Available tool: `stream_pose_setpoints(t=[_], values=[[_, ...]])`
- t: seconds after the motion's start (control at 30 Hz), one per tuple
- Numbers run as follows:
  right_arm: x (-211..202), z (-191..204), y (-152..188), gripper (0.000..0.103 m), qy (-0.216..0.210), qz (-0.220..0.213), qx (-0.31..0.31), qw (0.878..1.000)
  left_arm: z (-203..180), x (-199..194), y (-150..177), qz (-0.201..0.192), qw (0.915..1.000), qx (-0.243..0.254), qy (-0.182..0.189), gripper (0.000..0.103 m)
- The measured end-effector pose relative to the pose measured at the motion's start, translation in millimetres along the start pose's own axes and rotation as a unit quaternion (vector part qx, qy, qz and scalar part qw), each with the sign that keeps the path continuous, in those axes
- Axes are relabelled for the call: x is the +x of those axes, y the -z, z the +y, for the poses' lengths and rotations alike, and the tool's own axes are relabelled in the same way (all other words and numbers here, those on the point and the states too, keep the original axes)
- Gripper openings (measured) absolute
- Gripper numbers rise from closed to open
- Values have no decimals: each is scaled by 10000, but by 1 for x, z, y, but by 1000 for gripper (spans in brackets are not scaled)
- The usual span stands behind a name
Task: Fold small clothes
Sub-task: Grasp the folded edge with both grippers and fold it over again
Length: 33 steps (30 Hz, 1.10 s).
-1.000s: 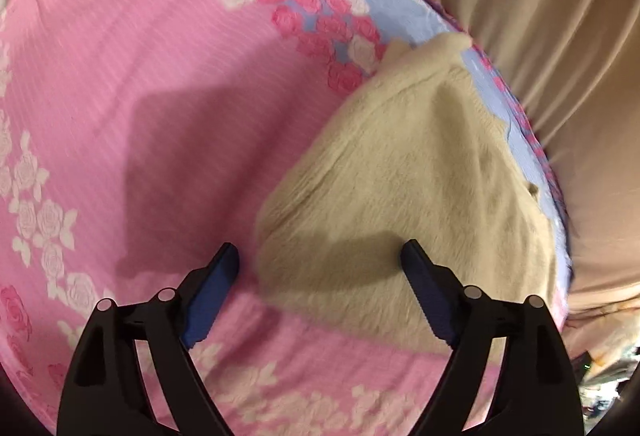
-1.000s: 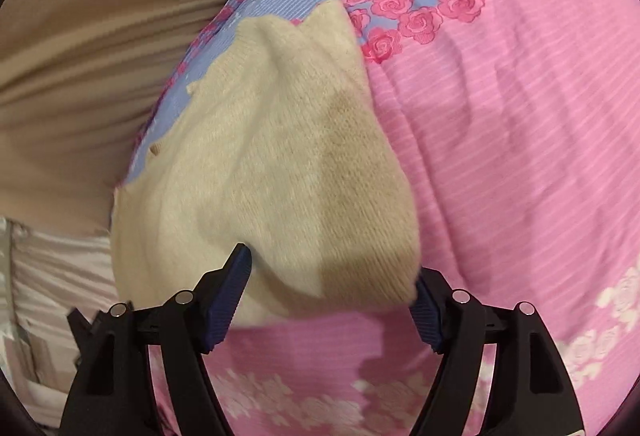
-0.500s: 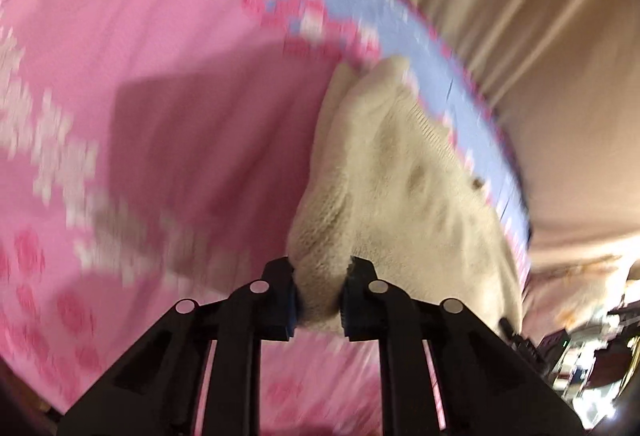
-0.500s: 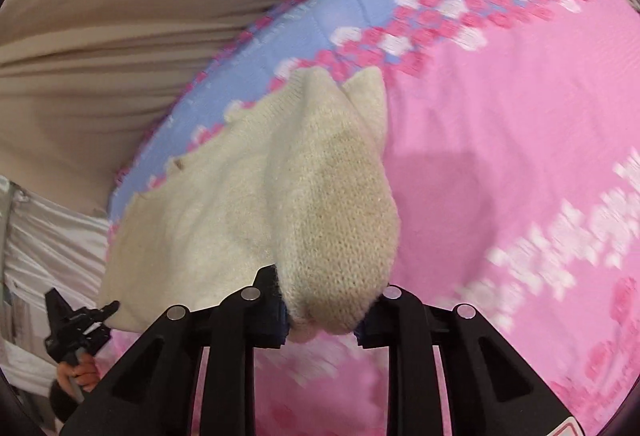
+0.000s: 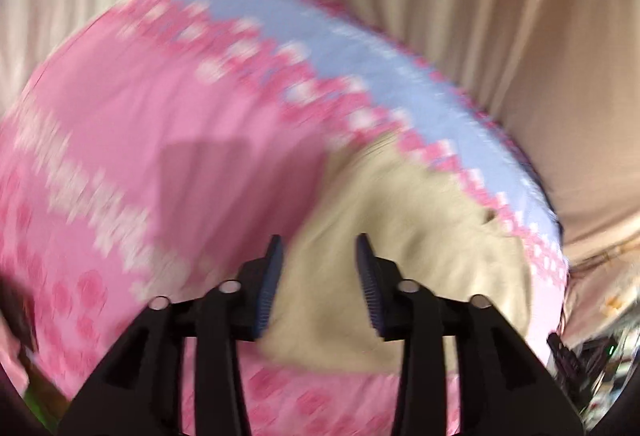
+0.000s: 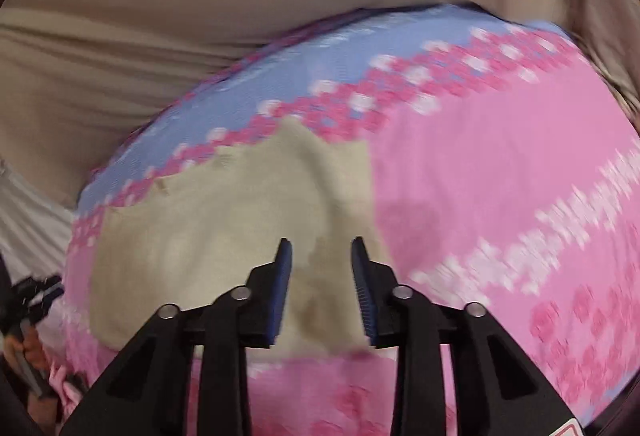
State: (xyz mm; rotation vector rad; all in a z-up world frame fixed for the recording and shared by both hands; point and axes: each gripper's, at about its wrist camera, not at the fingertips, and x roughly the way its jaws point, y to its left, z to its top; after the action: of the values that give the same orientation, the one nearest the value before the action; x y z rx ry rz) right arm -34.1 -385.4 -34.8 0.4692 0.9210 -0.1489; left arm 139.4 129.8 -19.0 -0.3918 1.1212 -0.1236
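Note:
A cream knitted garment point(image 5: 404, 236) lies bunched on the pink rose-patterned bedspread point(image 5: 168, 116), close to its blue border. My left gripper point(image 5: 318, 248) hovers above the garment's near left edge. Its jaws are opening, the blue pads point(image 5: 269, 288) are bare, and the cloth lies below them. In the right wrist view the same garment point(image 6: 208, 248) spreads to the left, with a raised fold running toward my right gripper point(image 6: 320, 250). That gripper's jaws are opening a little and stand apart above the cloth, pressing on nothing. Both views are blurred by motion.
Beige curtain folds point(image 5: 460, 4) hang behind the bed's far edge. The blue border strip point(image 6: 256, 92) marks that edge. At the lower left of the right wrist view a hand point(image 6: 24, 344) holds a dark tool off the bed. Clutter shows at the left view's lower right point(image 5: 600, 348).
Both grippers went from wide open to shut on the garment's near edge, lifted it, and now stand apart again, higher above the bed. The garment lies bunched further back.

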Motion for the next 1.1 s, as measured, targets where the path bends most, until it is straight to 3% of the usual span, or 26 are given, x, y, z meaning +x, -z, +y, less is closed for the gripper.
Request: stream_pose_setpoints(t=[0.03,0.17,0.23,0.27,0.3,0.33,0.4,0.47,0.53,0.63,0.67,0.7,0.73,0.83,0.9,0.97,1.03,1.1], values=[[6,14,-4,24,-87,43,-98,9999,-16,7,-3,5,9999,162,8,51],[60,55,-22,24,-136,284,-600,9977,-48,68,-2,405,9981,468,-47,51],[94,47,-20,24,158,556,-720,9957,-48,111,-5,652,9960,509,-347,51],[118,34,-21,19,451,782,-662,9937,-44,132,-5,764,9937,565,-598,51],[130,20,-20,16,567,928,-580,9924,-43,139,-5,796,9928,578,-684,51],[135,10,-23,15,426,971,-443,9934,-43,139,-7,579,9942,631,-652,51],[119,6,-35,26,424,787,-287,9956,-51,135,-17,662,9918,806,-734,49],[98,9,-49,49,458,369,-419,9974,-55,117,-27,276,9942,868,-578,50],[96,10,-64,62,547,173,-518,9970,-56,108,-37,-11,9942,864,-636,61],[122,7,-78,63,689,407,-588,9951,-50,134,-52,317,9941,752,-715,65],[139,5,-80,58,774,563,-590,9937,-47,147,-54,464,9928,740,-817,64],[151,5,-80,42,787,656,-574,9931,-43,158,-55,537,9919,714,-902,56],[160,4,-79,8,627,749,-526,9938,-41,163,-57,564,9937,597,-762,51],[143,9,-85,7,388,302,-400,9980,-43,158,-62,305,9954,609,-672,39],[135,3,-90,7,328,59,-205,9992,-45,161,-67,197,9940,739,-782,38],[150,-8,-91,8,431,205,-117,9988,-42,177,-75,373,9931,674,-879,38],[178,-14,-86,10,617,734,-208,9952,-50,182,-81,233,9905,835,-1066,39],[163,-10,-86,18,644,463,-150,9967,-58,179,-83,348,9886,928,-1133,38]])
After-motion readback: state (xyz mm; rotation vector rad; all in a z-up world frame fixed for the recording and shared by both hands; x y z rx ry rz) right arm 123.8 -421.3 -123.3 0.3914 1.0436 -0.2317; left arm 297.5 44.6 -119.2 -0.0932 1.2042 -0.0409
